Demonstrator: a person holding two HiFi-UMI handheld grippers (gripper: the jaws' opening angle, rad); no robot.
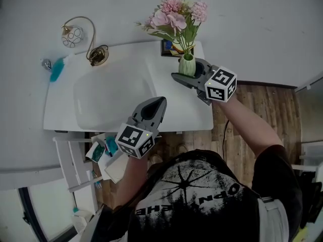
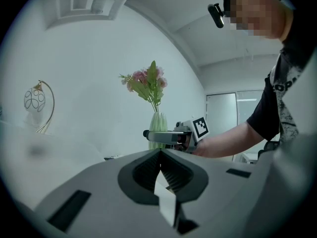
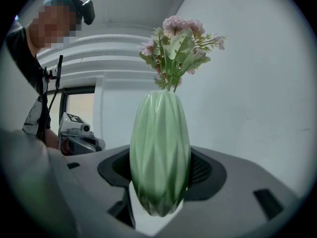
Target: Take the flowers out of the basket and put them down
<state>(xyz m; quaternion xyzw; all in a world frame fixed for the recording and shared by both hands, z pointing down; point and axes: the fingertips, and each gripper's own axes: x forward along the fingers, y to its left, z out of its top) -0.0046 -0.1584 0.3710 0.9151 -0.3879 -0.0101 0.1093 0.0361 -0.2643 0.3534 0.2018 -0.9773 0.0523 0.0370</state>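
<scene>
Shoulders in a black printed shirt (image 1: 197, 200) fill the foreground as a person works two grippers over a white sink (image 1: 65, 117). At far right, the right gripper (image 1: 187, 70) is clamped on a ribbed green vase (image 1: 186, 64), which stands upright between its jaws. Pink flowers (image 1: 176, 16) rise from the vase's mouth, above and beyond the jaw tips. To its left and nearer the person, the left gripper (image 1: 160, 101) hangs by the sink's front edge, jaws pressed together on nothing. Whether the vase touches the sink top cannot be told.
</scene>
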